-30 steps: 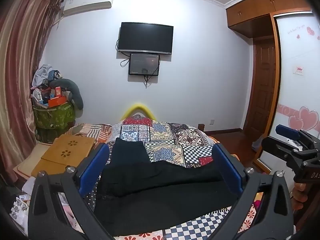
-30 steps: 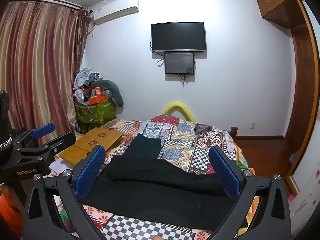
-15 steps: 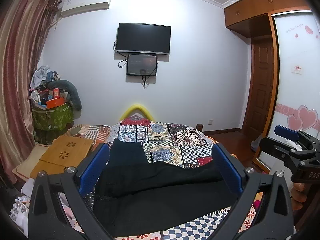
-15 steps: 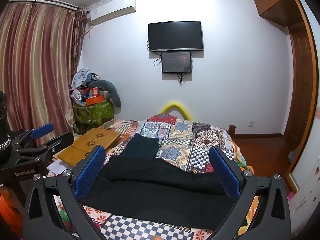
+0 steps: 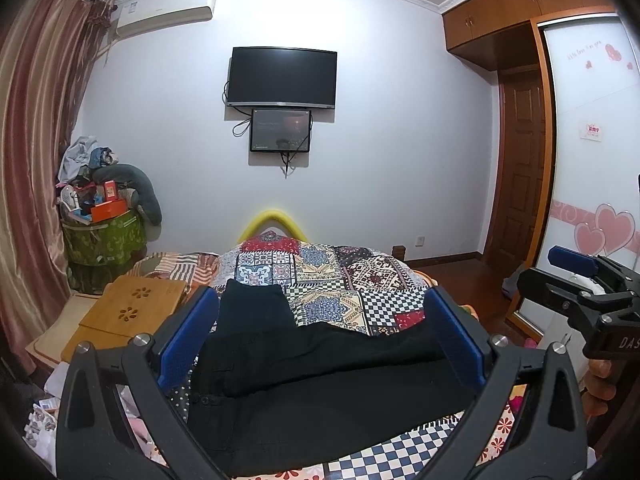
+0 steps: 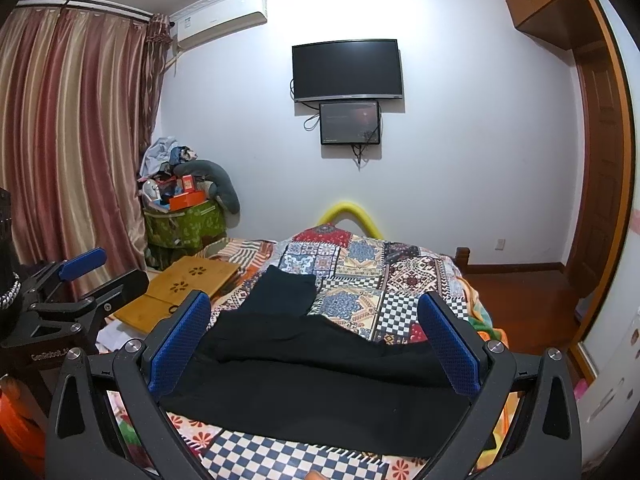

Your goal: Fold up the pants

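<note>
On the bed point(image 5: 340, 276) in front of me lie the black pants point(image 5: 320, 384), spread flat across the patchwork quilt point(image 6: 384, 276). I am holding both tongs up above them, not touching the cloth. I think I hold them high like this so I can look over the whole pants and choose where to grab first.

My left tongs point(image 5: 320, 344) are wide open, with nothing between the blue pads point(image 5: 182, 340). My right tongs point(image 6: 316, 344) are wide open too, and they hold nothing. From the left camera I can see my right tongs off to the side, well apart from the bed.

The pants look soft and a bit lumpy. One leg runs sideways across the bed. The other leg bends away toward the far end, so the pants make an L shape. A long ridge runs across the middle where cloth lies over cloth. I can see small buttons near the waist on the left side. The folding looks like it has hardly begun.
</note>
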{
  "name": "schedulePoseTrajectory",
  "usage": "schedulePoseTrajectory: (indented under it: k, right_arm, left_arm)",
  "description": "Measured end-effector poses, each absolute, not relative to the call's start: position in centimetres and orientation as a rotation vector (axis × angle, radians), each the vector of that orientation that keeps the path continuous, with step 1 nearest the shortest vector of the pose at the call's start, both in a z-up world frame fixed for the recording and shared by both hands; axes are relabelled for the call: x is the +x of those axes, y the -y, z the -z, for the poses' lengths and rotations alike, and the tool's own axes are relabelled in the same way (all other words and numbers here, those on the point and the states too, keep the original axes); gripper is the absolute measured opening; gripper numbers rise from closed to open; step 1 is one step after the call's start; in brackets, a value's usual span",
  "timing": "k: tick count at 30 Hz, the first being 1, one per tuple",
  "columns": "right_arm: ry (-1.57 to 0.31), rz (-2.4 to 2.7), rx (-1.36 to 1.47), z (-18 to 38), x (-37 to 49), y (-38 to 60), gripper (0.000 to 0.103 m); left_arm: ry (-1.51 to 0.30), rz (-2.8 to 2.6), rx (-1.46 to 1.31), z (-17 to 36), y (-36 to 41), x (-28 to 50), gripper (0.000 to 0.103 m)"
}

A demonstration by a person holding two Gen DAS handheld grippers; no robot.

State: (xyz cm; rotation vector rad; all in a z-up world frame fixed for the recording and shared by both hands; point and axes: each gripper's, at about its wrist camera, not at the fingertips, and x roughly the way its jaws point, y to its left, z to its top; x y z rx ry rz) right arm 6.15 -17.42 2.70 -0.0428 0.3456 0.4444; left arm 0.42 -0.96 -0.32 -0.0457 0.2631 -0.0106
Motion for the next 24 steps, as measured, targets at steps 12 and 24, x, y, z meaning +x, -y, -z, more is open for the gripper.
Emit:
schedulePoseTrajectory:
  k: [12,24]
  right_arm:
    - [-0.349,-0.448,-0.038,-2.68,6.35,17.51,0.103]
    - [-0.348,-0.449,-0.037,-2.53,6.4,17.55,0.103]
  left_arm:
    - [-0.27,0.005,-0.051,0.45,0.75,0.77,0.103]
    - [-0.265,0.006,-0.049,0.44,0.58,0.82,0.103]
